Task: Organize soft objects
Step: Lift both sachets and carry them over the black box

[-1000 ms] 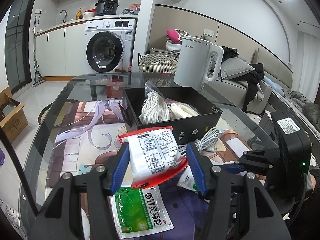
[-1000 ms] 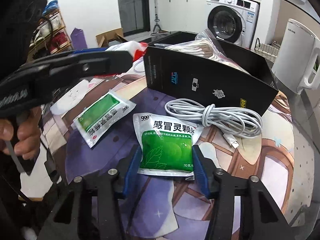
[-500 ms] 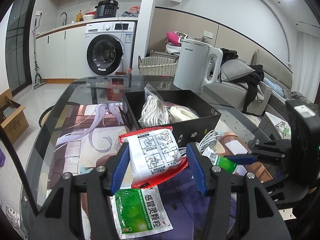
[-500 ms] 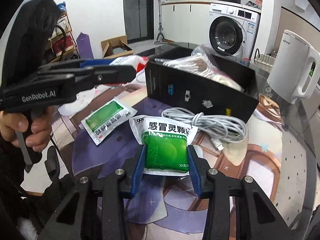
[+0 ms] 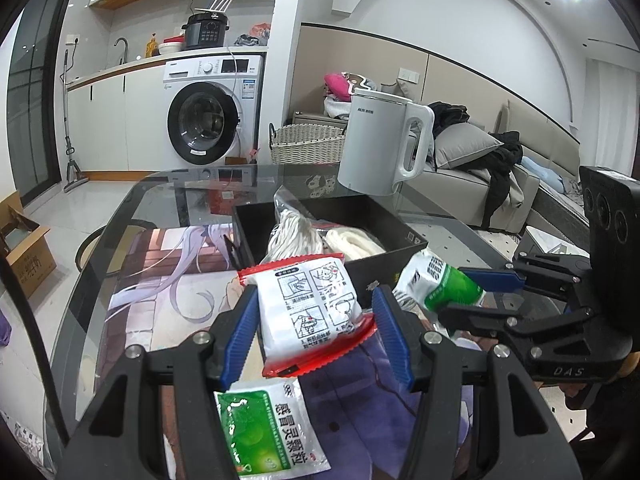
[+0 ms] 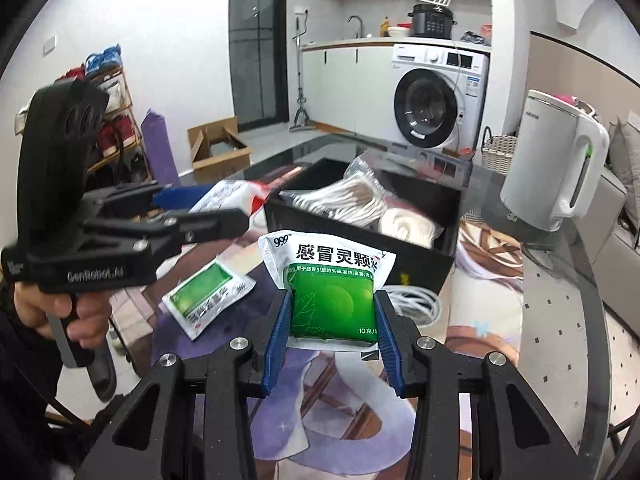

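My left gripper (image 5: pixel 314 300) is shut on a white packet with red edges (image 5: pixel 308 312), held above the mat just in front of the black box (image 5: pixel 404 236). My right gripper (image 6: pixel 333 300) is shut on a green and white sachet (image 6: pixel 332 280), lifted off the mat and level with the box's near wall (image 6: pixel 420 264). In the left wrist view that sachet (image 5: pixel 436 284) hangs at the right, close to the box corner. A second green sachet (image 5: pixel 264 436) lies flat on the mat below my left gripper. Bagged white cords (image 5: pixel 296 232) fill part of the box.
A coiled white cable (image 6: pixel 416 304) lies on the mat against the box. A white kettle (image 5: pixel 380 148) stands behind the box on the glass table (image 5: pixel 132 216). A person's hand (image 6: pixel 76 312) holds the left gripper's handle. A washing machine and sofa stand beyond the table.
The right gripper closed on the green sachet and raised it off the mat toward the box. The left gripper kept still with its packet.
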Motion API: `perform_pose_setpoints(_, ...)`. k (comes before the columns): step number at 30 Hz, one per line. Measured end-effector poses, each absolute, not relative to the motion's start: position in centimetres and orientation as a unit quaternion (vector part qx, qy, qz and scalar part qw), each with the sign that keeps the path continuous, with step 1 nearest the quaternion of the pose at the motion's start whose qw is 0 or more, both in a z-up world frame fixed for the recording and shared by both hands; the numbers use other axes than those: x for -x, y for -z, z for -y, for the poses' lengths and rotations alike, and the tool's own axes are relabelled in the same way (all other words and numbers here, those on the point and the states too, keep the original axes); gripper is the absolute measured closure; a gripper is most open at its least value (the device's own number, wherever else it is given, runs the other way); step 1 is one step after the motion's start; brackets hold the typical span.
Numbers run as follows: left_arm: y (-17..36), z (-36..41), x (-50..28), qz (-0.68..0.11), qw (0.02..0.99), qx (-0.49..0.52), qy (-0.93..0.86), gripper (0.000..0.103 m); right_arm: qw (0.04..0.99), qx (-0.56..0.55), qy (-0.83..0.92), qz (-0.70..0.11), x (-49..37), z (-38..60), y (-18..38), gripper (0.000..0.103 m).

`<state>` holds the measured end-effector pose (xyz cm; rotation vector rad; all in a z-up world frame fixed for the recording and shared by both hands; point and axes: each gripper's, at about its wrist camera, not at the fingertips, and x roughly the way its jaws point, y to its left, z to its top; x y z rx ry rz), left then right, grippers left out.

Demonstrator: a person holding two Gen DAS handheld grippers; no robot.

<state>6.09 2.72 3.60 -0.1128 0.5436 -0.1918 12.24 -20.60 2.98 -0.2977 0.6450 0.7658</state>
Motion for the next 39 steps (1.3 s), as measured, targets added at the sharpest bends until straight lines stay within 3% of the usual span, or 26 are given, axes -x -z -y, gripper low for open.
perform_pose_setpoints(20,-5.5,-1.2,-11.8,-0.254,0.962,0.043,0.094,0.046,0.897,0.081,-0.335,-0.276,-17.8,20.4,-5.2,0.062)
perform_pose_setpoints(39,-3.1,-1.2,-16.2,-0.286,0.955,0.018,0.074,0.046,0.883,0.110,-0.327,-0.317,-23.6,17.8,-3.0,0.062)
